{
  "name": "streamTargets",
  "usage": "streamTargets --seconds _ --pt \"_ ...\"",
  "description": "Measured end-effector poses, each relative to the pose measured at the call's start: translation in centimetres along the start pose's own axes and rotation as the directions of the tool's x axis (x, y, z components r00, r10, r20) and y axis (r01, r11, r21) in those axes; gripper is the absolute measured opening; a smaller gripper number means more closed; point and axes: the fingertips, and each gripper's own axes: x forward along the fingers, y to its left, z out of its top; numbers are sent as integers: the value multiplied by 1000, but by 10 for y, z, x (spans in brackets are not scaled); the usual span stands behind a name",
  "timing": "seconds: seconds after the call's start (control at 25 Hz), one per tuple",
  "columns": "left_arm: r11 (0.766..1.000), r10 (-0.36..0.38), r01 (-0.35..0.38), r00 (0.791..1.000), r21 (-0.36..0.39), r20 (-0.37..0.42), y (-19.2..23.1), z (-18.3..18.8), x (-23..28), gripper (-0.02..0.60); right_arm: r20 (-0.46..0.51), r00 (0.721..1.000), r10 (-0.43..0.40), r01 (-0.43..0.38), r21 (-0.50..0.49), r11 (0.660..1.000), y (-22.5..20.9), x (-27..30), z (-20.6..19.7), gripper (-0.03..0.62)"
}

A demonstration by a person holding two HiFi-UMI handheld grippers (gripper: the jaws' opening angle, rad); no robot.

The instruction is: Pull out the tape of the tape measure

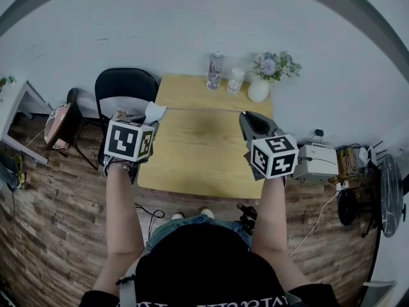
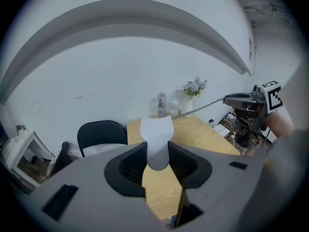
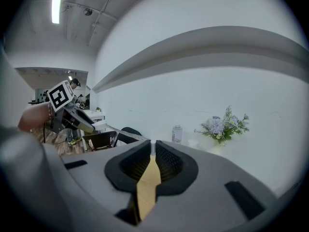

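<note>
The white tape measure case (image 1: 154, 112) is clamped between the jaws of my left gripper (image 1: 152, 115) over the table's left edge. In the left gripper view the case (image 2: 156, 138) fills the gap between the pads of the left gripper (image 2: 157, 151). The thin tape (image 1: 204, 109) runs straight across above the table to my right gripper (image 1: 245, 116), which is shut on its end. From the left gripper view the tape (image 2: 200, 108) reaches the right gripper (image 2: 231, 100). In the right gripper view the jaws of the right gripper (image 3: 151, 149) stand almost together, and the tape (image 3: 126, 134) leads off to the left.
A wooden table (image 1: 192, 162) lies below both grippers. At its far edge stand a water bottle (image 1: 215, 70), a cup (image 1: 236, 80) and a white vase of flowers (image 1: 261, 87). A black chair (image 1: 124, 88) is at the left; a white device (image 1: 317, 161) with cables sits on the floor to the right.
</note>
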Motion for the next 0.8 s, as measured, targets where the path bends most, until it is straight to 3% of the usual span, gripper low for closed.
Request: streamTargets --seconds 0.36,0.8 --pt "999 12 -13 1000 -53 -23 7 -18 12 143 -43 999 33 -32 20 999 7 13 -17 43" --pt "987 33 -45 996 -152 -80 19 -73 39 143 -172 980 96 -85 69 994 27 41 -69 43"
